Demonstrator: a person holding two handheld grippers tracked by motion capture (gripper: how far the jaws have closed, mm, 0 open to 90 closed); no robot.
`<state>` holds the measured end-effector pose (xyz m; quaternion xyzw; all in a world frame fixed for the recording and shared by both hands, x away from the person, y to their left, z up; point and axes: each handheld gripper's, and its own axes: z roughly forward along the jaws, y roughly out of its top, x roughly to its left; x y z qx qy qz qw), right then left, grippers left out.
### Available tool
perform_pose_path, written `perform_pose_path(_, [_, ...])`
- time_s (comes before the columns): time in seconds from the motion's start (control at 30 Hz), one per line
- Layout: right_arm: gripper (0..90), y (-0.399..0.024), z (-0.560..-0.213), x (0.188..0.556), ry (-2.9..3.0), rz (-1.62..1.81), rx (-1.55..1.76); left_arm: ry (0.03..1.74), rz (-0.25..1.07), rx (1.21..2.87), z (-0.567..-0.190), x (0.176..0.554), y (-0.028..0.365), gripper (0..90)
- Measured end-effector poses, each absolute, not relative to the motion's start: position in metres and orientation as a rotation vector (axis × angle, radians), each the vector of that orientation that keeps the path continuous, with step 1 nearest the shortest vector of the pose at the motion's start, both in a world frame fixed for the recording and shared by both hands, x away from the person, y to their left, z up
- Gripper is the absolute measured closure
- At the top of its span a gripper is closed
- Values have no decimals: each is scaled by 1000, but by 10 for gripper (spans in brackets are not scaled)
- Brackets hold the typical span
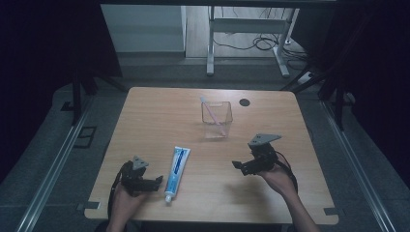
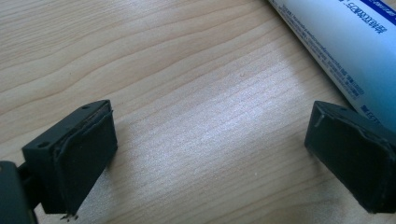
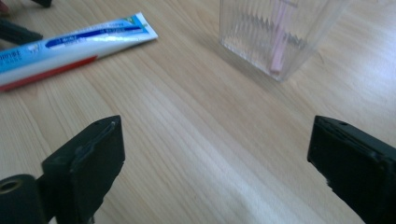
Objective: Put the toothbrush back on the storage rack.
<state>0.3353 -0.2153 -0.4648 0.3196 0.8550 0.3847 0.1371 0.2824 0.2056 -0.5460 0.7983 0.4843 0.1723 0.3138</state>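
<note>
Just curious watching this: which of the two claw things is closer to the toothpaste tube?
Left. The left gripper sits right beside the toothpaste tube, near its cap end; the right gripper is farther off across bare table.

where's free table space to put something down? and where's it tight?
Free: the far left stretch of the table, left of the clear cup, and the middle patch between the toothpaste tube and the right gripper. Tight: near left, where the left gripper sits right beside the tube.
</note>
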Motion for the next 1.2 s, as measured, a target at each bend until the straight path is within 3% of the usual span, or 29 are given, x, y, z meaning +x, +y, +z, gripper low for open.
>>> perform_pose_path(1.2, [36,-260,-536,299,2451,1036,1035,1271,454,2108,-546,283,206,20])
